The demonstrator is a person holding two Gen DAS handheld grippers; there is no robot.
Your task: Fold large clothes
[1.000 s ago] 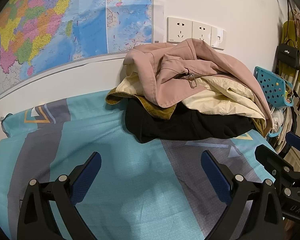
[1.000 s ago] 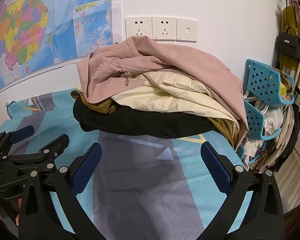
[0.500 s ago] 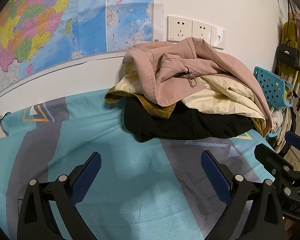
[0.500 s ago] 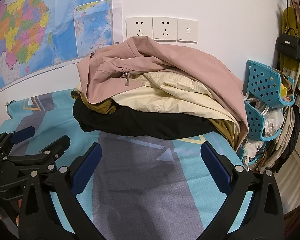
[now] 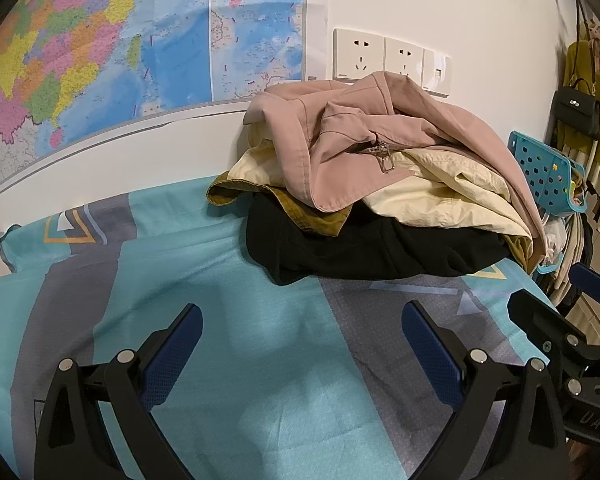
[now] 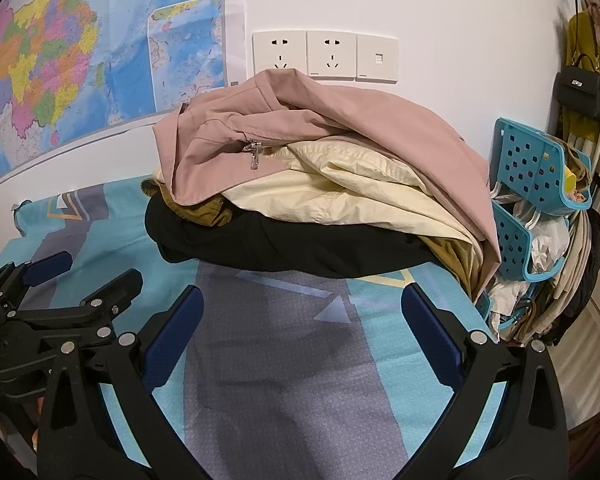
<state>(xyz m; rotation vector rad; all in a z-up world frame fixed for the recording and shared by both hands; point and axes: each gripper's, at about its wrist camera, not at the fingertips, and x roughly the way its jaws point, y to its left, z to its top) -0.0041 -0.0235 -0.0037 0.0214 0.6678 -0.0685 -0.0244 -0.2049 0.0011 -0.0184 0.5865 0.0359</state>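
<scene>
Both grippers, left (image 5: 302,354) & right (image 6: 302,334), jaws wide, empty. Clothes pile (image 6: 320,200) at worktop's (image 5: 260,360) far edge by wall. Risk: pulling pink jacket (image 5: 380,148) drags the others off the right edge.

Pink jacket (image 6: 340,128), cream garment (image 6: 340,196), black garment (image 6: 280,248), teal-grey geometric sheet (image 5: 260,360)

Under the pink jacket (image 6: 340,120), I see only edges of the cream garment (image 6: 332,196), mustard garment (image 6: 204,212) and black garment (image 6: 292,248); beside the jacket, the map (image 5: 100,48) is cropped.
</scene>
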